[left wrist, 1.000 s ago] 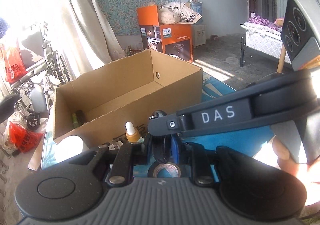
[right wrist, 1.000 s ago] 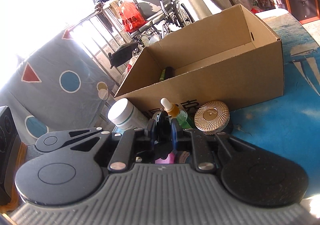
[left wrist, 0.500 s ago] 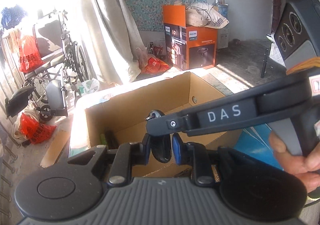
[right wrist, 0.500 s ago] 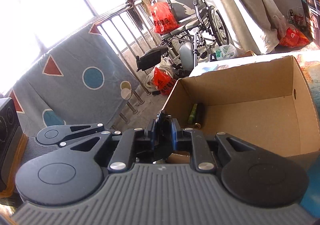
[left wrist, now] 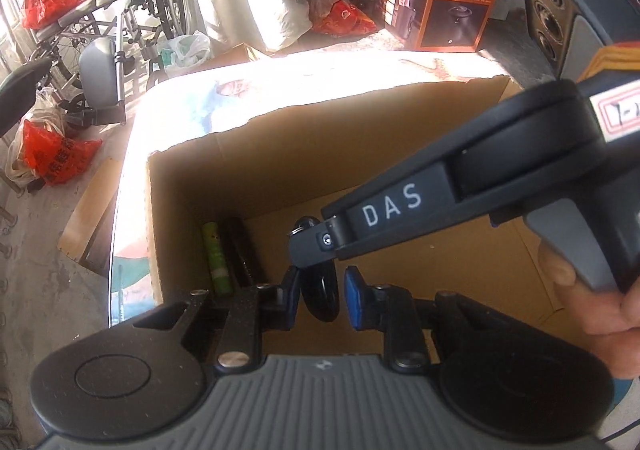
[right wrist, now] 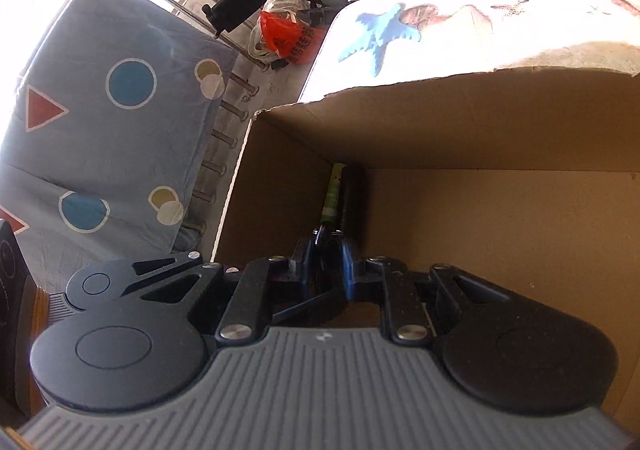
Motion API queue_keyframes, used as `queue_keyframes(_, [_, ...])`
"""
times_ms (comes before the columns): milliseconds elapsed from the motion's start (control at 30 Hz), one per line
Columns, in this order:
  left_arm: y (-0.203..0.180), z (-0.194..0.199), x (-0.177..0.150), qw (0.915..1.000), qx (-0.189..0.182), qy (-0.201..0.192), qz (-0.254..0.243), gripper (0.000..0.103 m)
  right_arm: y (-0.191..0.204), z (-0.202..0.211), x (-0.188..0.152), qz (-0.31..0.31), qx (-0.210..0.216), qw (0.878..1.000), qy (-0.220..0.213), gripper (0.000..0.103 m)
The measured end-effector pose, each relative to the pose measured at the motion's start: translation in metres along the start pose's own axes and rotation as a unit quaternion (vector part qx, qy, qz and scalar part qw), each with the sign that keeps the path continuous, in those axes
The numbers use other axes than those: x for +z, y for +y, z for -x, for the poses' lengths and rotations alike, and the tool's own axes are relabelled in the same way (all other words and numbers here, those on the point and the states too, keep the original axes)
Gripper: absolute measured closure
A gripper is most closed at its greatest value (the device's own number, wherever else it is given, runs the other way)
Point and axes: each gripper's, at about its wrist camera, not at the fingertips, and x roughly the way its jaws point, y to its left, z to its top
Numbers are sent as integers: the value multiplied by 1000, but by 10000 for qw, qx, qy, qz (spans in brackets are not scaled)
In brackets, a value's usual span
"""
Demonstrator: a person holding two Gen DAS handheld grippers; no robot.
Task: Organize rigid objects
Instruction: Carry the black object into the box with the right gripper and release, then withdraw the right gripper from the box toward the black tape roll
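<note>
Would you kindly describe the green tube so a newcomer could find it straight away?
Start at the open cardboard box on the table. Look down into its left inner corner, where two slim things lie side by side on the floor against the wall. The green tube is the one nearer the wall; its neighbour, the dark tube, is nearly black.

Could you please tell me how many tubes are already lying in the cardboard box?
2: a green tube and a dark tube lie side by side along the box's left wall. The claws hide part of the floor.
</note>
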Motion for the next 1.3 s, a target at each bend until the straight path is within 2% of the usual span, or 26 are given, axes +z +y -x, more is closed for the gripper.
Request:
queue_keyframes(167, [1, -20, 12, 9998, 105, 155, -9, 77, -27, -38, 21, -353, -27, 9992, 199, 88])
queue_keyframes(300, [3, -22, 15, 9998, 77, 154, 69, 72, -40, -61, 30, -520, -47, 9984, 214, 86])
queue_keyframes(400, [4, -17, 15, 9999, 90, 80, 71, 69, -46, -63, 32, -643, -5, 9978, 157, 80])
queue_keyframes(467, [4, -10, 13, 9999, 82, 7, 92, 66, -49, -57, 31, -673, -21, 9977, 86, 73])
queue_keyframes(567, [3, 9, 9, 9997, -3, -233, 123, 60, -49, -37, 25, -679, -3, 9977, -61, 71])
queue_keyframes(733, [0, 69, -13, 9961, -220, -845, 90, 54, -36, 29, 0, -517, 186, 9973, -491, 69])
queue_keyframes(900, [-15, 136, -55, 9882, -373, -1480, -92, 42, -24, 111, -52, -226, 237, 9923, -1194, 68])
queue_keyframes(1067, [-39, 169, -109, 9819, -446, -1806, -346, 32, -29, 192, -146, -15, 329, 9804, -1940, 66])
queue_keyframes(1167, [-58, 164, -145, 9811, -475, -1807, -507, 28, -33, 212, -202, 121, 222, 9746, -2225, 65])
queue_keyframes(1300, [-82, 139, -183, 9819, -506, -1715, -620, 28, -38, 193, -272, 110, -72, 9738, -2269, 65])
